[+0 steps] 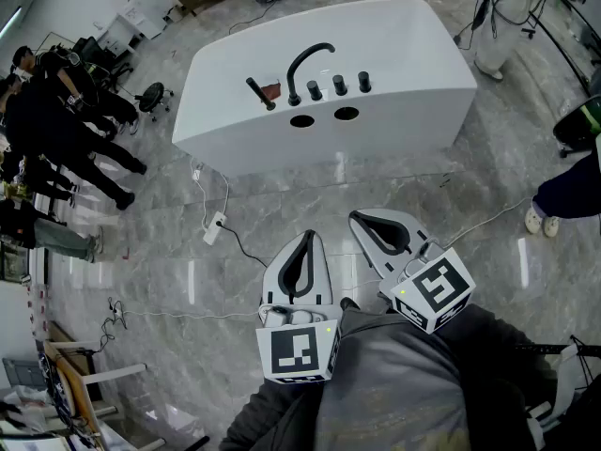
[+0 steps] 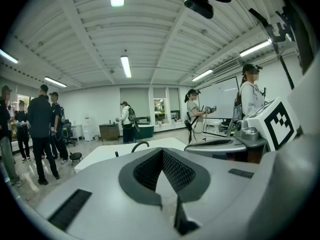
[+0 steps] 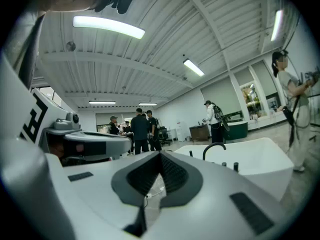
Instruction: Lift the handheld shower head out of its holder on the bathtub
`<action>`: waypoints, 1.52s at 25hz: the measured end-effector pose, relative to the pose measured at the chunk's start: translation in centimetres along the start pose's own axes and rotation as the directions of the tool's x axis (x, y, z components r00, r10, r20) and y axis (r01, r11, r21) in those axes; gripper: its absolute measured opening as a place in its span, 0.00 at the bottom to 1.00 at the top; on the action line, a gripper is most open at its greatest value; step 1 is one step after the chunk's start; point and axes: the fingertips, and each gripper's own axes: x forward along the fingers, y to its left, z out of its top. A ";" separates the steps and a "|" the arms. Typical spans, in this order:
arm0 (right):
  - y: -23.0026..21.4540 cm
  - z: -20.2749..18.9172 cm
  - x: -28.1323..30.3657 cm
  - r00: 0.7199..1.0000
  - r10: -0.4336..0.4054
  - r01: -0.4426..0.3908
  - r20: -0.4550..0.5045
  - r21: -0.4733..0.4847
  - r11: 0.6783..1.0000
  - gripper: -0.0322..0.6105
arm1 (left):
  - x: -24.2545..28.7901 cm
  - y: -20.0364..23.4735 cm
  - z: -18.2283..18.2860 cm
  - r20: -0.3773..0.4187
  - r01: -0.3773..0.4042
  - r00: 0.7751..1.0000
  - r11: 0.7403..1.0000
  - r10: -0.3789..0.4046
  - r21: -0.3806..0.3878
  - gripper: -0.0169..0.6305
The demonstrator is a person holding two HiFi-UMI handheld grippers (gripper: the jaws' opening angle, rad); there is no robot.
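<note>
A glossy grey marble floor (image 1: 169,252) carries a white bathtub (image 1: 423,73) at upper centre, a white power strip (image 1: 214,226) with a black cable (image 1: 246,249) below the tub's left end, and a black stool (image 1: 152,95) at upper left.

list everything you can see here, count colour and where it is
bathtub: one, white, on the grey floor ahead
spout: one, black, curved, on the bathtub
handheld shower head: one, black, in its holder left of the spout
knobs: three, black, right of the spout
power strip: one, white, on the floor before the bathtub
stool: one, black, left of the bathtub
people: several, mostly dark clothes, far left; two more at the right edge
left tongs: one, white and grey, shut, empty
right tongs: one, white and grey, shut, empty
</note>
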 end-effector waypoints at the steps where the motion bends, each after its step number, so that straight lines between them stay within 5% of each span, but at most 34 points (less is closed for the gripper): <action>1: -0.4 0.0 -0.3 1.000 -0.001 0.001 0.002 0.000 1.000 0.05 | 0.3 -0.4 0.0 -0.001 0.001 1.000 1.000 -0.001 0.001 0.03; 12: -5.0 0.8 -3.2 0.999 -0.003 0.001 0.035 0.041 0.999 0.05 | 2.8 -5.6 0.0 -0.058 0.032 0.998 0.999 -0.032 0.012 0.03; 20: -4.8 -2.3 -0.8 0.999 0.027 -0.025 -0.017 0.123 0.992 0.05 | 3.0 -3.5 -2.7 -0.116 -0.007 0.993 1.000 0.004 -0.025 0.03; 28: -3.3 -3.4 6.5 0.991 0.068 -0.058 -0.116 0.092 0.994 0.05 | 5.9 3.8 -4.4 -0.083 -0.015 0.997 0.992 0.005 -0.125 0.03; 38: -4.1 -2.3 22.6 0.989 0.060 -0.052 -0.134 0.058 0.997 0.05 | 13.4 19.4 -5.0 -0.064 -0.067 0.996 0.982 0.056 -0.174 0.03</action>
